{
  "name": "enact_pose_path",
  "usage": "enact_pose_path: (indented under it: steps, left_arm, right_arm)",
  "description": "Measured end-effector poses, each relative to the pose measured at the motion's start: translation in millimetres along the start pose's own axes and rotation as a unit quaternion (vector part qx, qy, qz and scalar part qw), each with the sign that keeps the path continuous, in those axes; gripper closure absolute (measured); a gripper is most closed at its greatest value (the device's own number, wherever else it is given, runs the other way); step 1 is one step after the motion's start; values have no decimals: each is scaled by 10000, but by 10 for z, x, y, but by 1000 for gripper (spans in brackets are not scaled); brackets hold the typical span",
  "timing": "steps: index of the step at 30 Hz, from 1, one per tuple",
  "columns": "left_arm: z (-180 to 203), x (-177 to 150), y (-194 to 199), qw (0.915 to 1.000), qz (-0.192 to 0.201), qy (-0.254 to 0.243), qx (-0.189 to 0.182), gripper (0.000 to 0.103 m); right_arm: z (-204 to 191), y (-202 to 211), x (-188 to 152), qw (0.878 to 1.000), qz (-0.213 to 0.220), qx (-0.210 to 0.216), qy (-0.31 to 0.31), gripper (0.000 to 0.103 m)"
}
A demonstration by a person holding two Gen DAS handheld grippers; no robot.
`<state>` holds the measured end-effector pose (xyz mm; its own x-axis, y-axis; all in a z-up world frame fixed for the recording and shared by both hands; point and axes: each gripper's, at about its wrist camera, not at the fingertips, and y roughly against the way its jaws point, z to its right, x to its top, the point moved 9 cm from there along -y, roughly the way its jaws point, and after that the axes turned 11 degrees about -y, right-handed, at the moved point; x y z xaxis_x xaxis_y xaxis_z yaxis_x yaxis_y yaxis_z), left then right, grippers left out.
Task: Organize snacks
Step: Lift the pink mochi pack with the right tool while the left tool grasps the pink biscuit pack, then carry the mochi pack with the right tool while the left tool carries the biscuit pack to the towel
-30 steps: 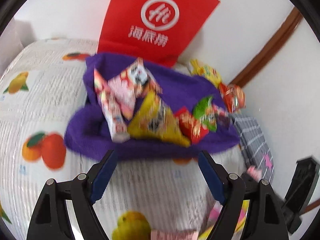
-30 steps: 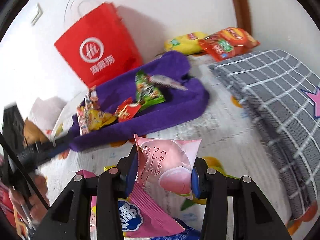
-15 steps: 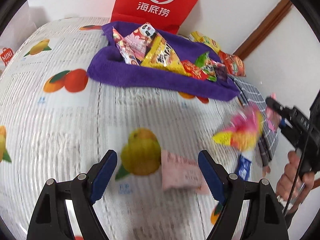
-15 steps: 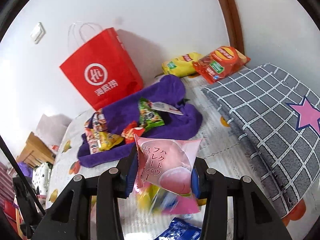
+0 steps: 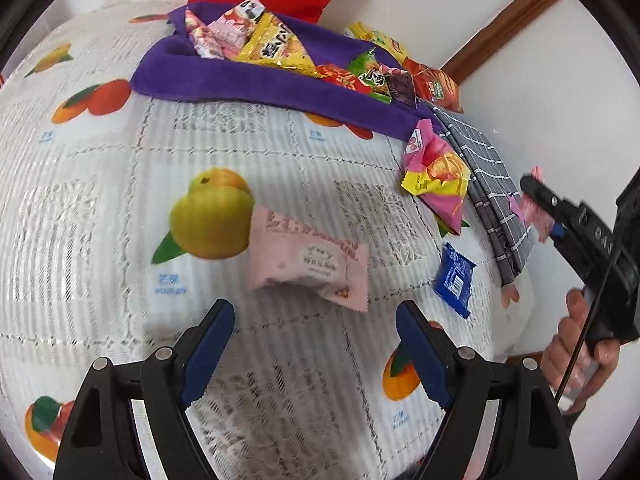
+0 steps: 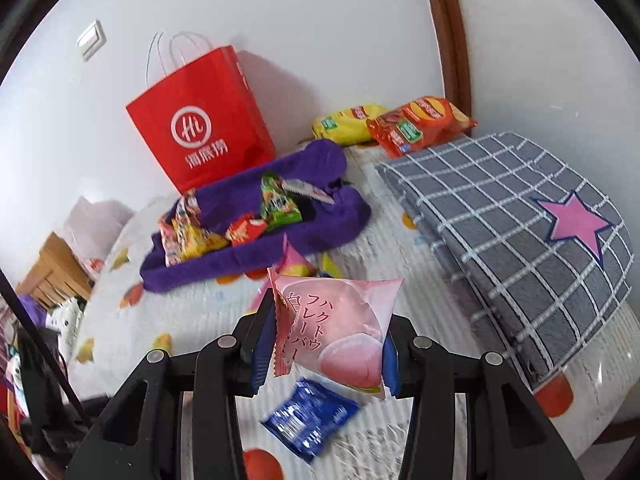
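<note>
Pinching the pink peach packet point(image 6: 336, 332) across its puffed middle, the right gripper point(image 6: 326, 354) carries it above the tablecloth point(image 6: 400, 240), short of the purple tray point(image 6: 256, 256). Left gripper point(image 5: 314, 348) spread, empty, over the pale pink packet point(image 5: 308, 260). Such pouches look light, soft, slippery; grip a sealed edge gently.

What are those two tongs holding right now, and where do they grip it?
The right tongs pinch a pink peach-picture snack packet across its side edges. The left tongs are open and hold nothing.
</note>
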<state>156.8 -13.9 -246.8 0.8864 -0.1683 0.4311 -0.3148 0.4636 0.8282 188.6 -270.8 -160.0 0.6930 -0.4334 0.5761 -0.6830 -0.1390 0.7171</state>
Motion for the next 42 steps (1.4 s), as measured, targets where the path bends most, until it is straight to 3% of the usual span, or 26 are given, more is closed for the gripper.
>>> enact_pose_path:
  steps: [8, 12, 18, 22, 25, 28, 30, 32, 36, 42]
  left_arm:
    - [17, 305, -187, 9990, 151, 320, -286, 22]
    - [12, 487, -305, 9993, 183, 315, -116, 21]
    - [114, 511, -410, 9971, 62, -257, 713, 21]
    - [203, 439, -488, 9846, 51, -863, 1518, 24]
    - [231, 412, -506, 9756, 106, -1109, 1893, 25]
    - [179, 433, -430, 9769, 170, -989, 1888, 44]
    - [127, 446, -386, 9815, 173, -880, 1690, 48]
    - [73, 440, -331, 9843, 170, -773, 1576, 70]
    - [45, 410, -302, 9935, 180, -475, 1016, 71]
    - [-1, 368, -141, 9945, 344, -387, 913, 71]
  right_arm:
    - [192, -171, -327, 9991, -413, -75, 83, 58]
    - [247, -235, -408, 9986, -507, -112, 105, 58]
    - [338, -260, -440, 9984, -544, -118, 48, 58]
    - [394, -249, -444, 9985, -541, -105, -2, 58]
    - [418, -235, -451, 9985, -539, -123, -28, 58]
    - [420, -205, -453, 9986, -517, -137, -18, 58]
    - [403, -181, -448, 9987, -498, -125, -9, 58]
    - [361, -157, -437, 9988, -472, -120, 23, 58]
    - [253, -128, -403, 9990, -422, -97, 101, 58]
    - [77, -104, -353, 9990, -369, -71, 227, 58]
